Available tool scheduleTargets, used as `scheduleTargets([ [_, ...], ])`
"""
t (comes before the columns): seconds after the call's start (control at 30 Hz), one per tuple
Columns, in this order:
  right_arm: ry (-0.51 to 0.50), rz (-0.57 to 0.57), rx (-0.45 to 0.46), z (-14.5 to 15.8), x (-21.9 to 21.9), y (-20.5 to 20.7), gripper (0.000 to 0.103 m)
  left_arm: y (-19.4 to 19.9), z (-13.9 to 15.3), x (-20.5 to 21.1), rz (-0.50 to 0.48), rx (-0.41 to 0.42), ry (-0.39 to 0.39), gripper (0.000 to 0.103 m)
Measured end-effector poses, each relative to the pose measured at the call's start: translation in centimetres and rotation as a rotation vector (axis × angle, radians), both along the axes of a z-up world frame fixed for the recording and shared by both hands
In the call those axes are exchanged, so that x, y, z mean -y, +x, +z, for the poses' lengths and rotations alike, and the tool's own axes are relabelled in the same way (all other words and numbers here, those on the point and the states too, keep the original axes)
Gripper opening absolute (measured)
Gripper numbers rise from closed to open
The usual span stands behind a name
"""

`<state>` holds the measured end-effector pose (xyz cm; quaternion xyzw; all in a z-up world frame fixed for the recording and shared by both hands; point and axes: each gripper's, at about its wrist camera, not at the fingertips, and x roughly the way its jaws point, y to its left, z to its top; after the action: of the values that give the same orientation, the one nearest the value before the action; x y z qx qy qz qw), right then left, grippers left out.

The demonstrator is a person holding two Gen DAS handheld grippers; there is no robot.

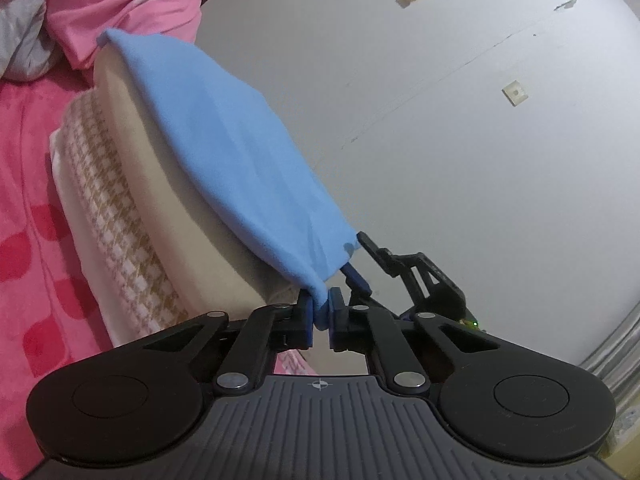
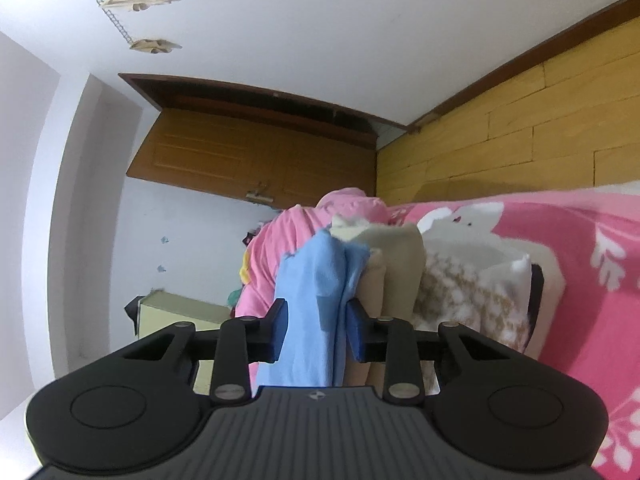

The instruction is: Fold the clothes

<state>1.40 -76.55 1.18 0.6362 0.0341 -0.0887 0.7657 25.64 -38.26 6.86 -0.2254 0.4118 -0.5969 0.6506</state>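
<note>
A light blue cloth (image 1: 224,140) lies draped over a stack of folded clothes: a cream piece (image 1: 168,184) on a white-and-tan houndstooth piece (image 1: 120,216). My left gripper (image 1: 320,316) is shut on the cloth's near corner, its blue pads pinching the hem. My right gripper (image 1: 358,258) shows just beyond, at the adjoining corner. In the right wrist view a bunched edge of the blue cloth (image 2: 316,280) fills the gap of the right gripper (image 2: 316,330), touching both pads. The cream piece (image 2: 400,256) and houndstooth piece (image 2: 460,292) sit beside it.
The stack rests on a pink patterned blanket (image 1: 28,200) (image 2: 580,280). A heap of pink bedding (image 1: 132,0) lies past the stack. A white wall (image 1: 440,120), a brown wooden cabinet (image 2: 248,152) and a pale box (image 2: 176,316) stand around the bed.
</note>
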Motion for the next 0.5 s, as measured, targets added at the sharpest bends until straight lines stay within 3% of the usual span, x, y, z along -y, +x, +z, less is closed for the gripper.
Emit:
scheduleTargets([
  [0.07,-0.006,0.000,-0.010,0.3,0.2,0.4,0.032,0.1,0.2,-0.2,0.005,0.001,-0.007,0.003],
  [0.1,-0.015,0.000,-0.016,0.5,0.2,0.5,0.024,0.2,0.4,-0.3,0.009,0.007,-0.012,0.003],
  [0.13,-0.024,0.000,-0.016,0.7,0.3,0.7,0.009,0.3,0.5,-0.5,0.012,0.010,-0.019,0.003],
  [0.17,-0.027,-0.002,-0.011,0.8,0.3,0.8,0.003,0.5,0.7,-0.7,0.017,0.012,-0.024,0.003],
  [0.37,-0.098,0.001,0.072,3.6,-0.5,0.9,0.003,1.0,2.7,-2.3,0.042,0.057,-0.085,0.003],
  [0.5,-0.156,0.003,0.034,3.2,-1.4,0.9,0.003,0.7,1.6,-3.1,0.038,0.074,-0.054,0.003],
])
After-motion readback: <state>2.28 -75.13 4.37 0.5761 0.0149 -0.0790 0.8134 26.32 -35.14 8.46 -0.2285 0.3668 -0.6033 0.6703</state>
